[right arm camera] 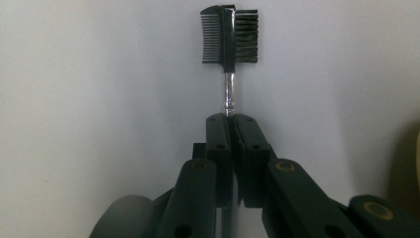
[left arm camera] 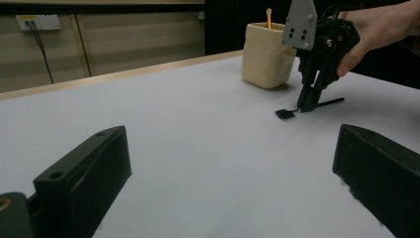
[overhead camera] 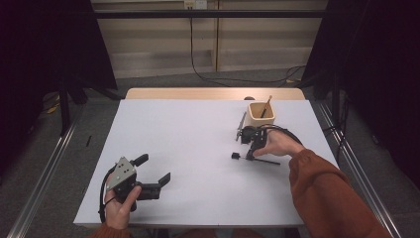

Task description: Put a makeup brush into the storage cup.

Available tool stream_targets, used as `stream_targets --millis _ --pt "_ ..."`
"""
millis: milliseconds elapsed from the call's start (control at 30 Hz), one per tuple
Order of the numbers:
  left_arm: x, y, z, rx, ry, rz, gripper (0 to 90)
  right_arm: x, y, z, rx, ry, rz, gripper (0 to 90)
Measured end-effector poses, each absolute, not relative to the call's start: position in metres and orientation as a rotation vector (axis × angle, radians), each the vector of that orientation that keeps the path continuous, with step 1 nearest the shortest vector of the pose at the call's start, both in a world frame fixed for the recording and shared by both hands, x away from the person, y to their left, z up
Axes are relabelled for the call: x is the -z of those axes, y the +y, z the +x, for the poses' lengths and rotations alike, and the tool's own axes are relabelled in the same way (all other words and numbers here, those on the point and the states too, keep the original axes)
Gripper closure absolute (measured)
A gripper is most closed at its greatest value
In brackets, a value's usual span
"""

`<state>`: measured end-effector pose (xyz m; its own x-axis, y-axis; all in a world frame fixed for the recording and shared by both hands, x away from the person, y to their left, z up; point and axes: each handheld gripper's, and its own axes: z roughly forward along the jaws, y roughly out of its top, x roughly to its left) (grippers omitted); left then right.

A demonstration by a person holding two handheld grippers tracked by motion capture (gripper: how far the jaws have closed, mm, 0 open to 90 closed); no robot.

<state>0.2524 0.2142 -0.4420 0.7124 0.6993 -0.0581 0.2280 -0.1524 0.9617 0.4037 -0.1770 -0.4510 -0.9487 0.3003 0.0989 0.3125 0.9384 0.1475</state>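
White counter [overhead camera: 198, 148] carries everything. Nearest, at seven o'clock, the left claw [overhead camera: 156, 171] rests spread and empty. Farther, at two o'clock, the right claw [right arm camera: 230, 121] pinches the brow brush [right arm camera: 229, 37] by its metal neck; lift it level and squarely before swinging toward the beige cup [overhead camera: 261, 117] just beyond.

Lab: curtained rig [overhead camera: 44, 59], metal rails [overhead camera: 42, 173]

A white table [overhead camera: 198, 148] is seen. A small black brush [overhead camera: 236, 155] is laid flat on it, and a tan cup [overhead camera: 261, 116] is stood near the far edge.
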Motion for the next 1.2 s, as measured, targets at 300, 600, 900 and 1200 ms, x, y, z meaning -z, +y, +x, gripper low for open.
stream_targets --millis 300,600,900,1200 --pt "0.443 0.215 0.253 -0.487 0.752 1.71 1.5 0.451 -0.182 0.404 0.292 -2.994 -0.534 85.7" --pt "0.442 0.214 0.253 -0.489 0.751 1.709 1.5 0.447 -0.182 0.401 0.325 -2.977 -0.557 85.9" --pt "0.442 0.215 0.253 -0.488 0.75 1.71 1.5 0.431 -0.192 0.401 0.461 -2.98 -0.624 86.0" --pt "0.442 0.214 0.253 -0.49 0.75 1.709 1.5 0.411 -0.205 0.396 0.655 -2.972 -0.685 86.0"
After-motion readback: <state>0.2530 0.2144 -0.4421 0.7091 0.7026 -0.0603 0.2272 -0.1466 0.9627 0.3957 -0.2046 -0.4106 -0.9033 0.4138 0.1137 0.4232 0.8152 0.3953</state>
